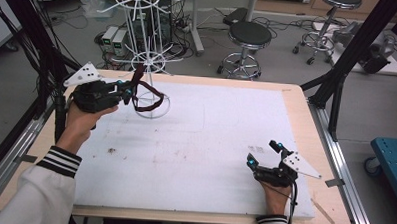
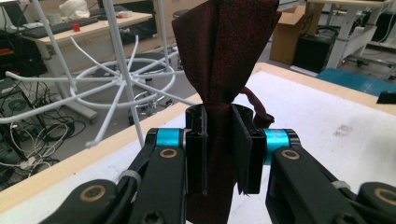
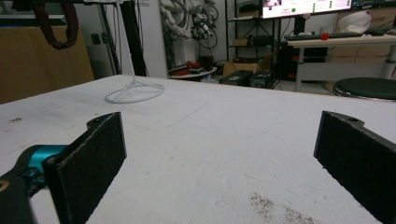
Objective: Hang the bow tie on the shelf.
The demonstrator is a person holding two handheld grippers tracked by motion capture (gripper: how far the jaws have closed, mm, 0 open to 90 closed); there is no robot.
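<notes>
A dark red tie (image 1: pixel 143 92) hangs beside the white wire rack (image 1: pixel 147 50) at the table's far left. My left gripper (image 1: pixel 128 93) is shut on the tie. In the left gripper view the tie (image 2: pixel 219 60) rises as a folded band between the closed pads (image 2: pixel 197 154), with the rack's white spokes (image 2: pixel 116 84) to the left. My right gripper (image 1: pixel 264 155) rests low at the near right of the table, open, with nothing between its pads (image 3: pixel 95 158). The right gripper view shows the rack's ring base (image 3: pixel 134 92) far off and a loop of the tie (image 3: pixel 58 25) hanging at top left.
The white mat (image 1: pixel 200 142) covers most of the wooden table (image 1: pixel 306 121) and has a few dirt smudges (image 1: pixel 110 150). Black stools (image 1: pixel 248 36) and cables lie on the floor beyond the far edge. A black frame post (image 1: pixel 338 72) stands at the right.
</notes>
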